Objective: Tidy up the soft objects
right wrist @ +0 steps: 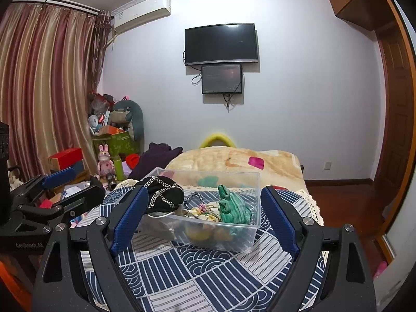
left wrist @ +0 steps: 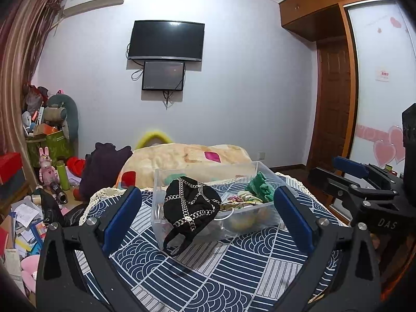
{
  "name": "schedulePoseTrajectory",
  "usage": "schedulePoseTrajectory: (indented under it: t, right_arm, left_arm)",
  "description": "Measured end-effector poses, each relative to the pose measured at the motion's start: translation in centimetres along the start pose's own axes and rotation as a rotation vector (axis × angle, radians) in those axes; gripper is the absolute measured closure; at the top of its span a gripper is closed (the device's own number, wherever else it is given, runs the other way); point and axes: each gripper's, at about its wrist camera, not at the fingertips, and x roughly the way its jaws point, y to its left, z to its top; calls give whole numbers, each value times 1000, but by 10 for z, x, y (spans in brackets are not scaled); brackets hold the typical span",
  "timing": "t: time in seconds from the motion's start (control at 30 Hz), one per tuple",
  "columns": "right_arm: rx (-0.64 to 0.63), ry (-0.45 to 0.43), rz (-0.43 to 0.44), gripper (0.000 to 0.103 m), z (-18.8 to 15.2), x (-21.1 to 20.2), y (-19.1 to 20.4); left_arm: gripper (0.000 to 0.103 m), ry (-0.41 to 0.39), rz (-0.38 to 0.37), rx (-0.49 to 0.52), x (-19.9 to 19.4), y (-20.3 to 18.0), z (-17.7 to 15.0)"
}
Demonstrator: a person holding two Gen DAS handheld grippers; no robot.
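A clear plastic bin (left wrist: pixel 262 215) (right wrist: pixel 249 236) stands on a table with a blue and white patterned cloth (left wrist: pixel 208 273) (right wrist: pixel 208 273). A black hat with silver chains (left wrist: pixel 191 206) (right wrist: pixel 163 195) hangs over the bin's near left rim. Inside lie a green knitted piece (left wrist: pixel 261 186) (right wrist: pixel 231 205), a floral fabric piece (left wrist: pixel 244 197) (right wrist: pixel 205 212) and yellow soft things (right wrist: pixel 200 234). My left gripper (left wrist: pixel 208 221) is open and empty, short of the bin. My right gripper (right wrist: pixel 204 218) is open and empty, also short of it.
A bed with a beige blanket (left wrist: pixel 187 158) (right wrist: pixel 234 161) lies behind the table. Dark purple clothing (left wrist: pixel 104 166) (right wrist: pixel 156 156) hangs at its left. Boxes, toys and papers (left wrist: pixel 28 218) crowd the floor at the left. A wardrobe and door (left wrist: pixel 335 98) stand at the right.
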Motion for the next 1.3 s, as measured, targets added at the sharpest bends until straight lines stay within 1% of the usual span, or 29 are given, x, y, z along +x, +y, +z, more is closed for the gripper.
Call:
schedulePoseTrajectory:
  t: [0.57, 1.1, 1.3]
  right_arm:
    - [0, 1, 1, 16, -1, 0, 1]
    - [-3, 5, 5, 15, -4, -1, 4]
    - [-4, 5, 6, 15, -4, -2, 5]
  left_arm:
    - [0, 6, -6, -10, 0, 1, 1]
    - [0, 18, -30, -28, 2, 3, 1]
    - [0, 25, -50, -29, 1, 3, 1]
